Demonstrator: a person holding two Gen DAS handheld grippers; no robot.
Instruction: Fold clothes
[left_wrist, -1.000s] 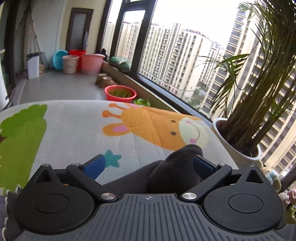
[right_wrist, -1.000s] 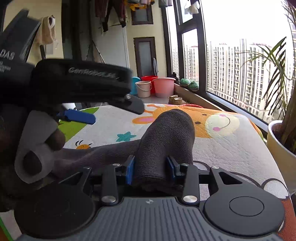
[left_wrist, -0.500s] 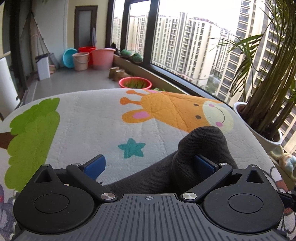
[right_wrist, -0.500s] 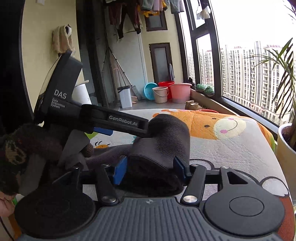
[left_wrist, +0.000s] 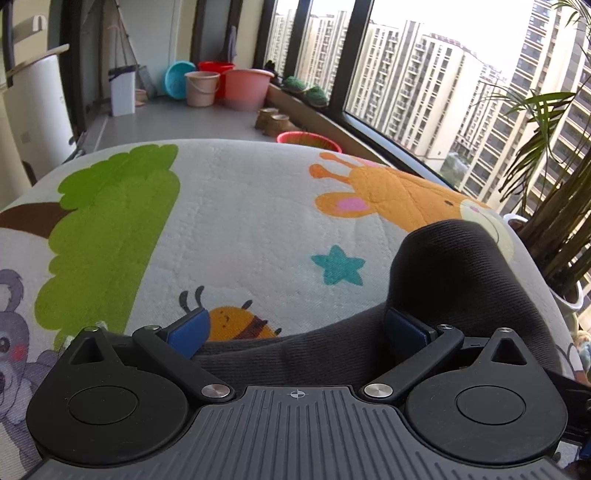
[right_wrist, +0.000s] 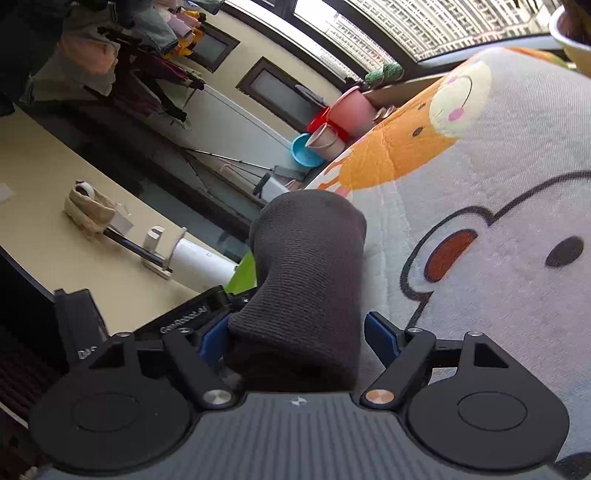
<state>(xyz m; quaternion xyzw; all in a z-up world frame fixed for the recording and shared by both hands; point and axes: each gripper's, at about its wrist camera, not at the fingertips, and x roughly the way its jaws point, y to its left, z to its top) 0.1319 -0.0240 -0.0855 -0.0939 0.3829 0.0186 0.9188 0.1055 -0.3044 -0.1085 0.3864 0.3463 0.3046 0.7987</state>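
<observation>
1. The dark grey knitted garment (left_wrist: 454, 280) lies partly on the cartoon-printed mat (left_wrist: 240, 221), with a rolled or doubled hump rising near the giraffe print.
2. The left claw (left_wrist: 295, 328) stands wide open. The cloth runs across between its blue pads (left_wrist: 186, 330) without being pinched. The right-hand pad touches the side of the hump.
3. In the right wrist view, the right claw (right_wrist: 295, 334) is tilted and also looks open. The bundle (right_wrist: 306, 280) sits between its pads. The left pad presses the cloth and the right pad stands just clear of it.
4. My judgement is that a fold is midway through, between a release and a fresh grip, and neither claw holds the garment firmly.
5. The next move calls for closing on a clear edge of the cloth rather than the thick hump. The layer then needs laying flat on the mat, so the roll does not spring open or bunch.
</observation>
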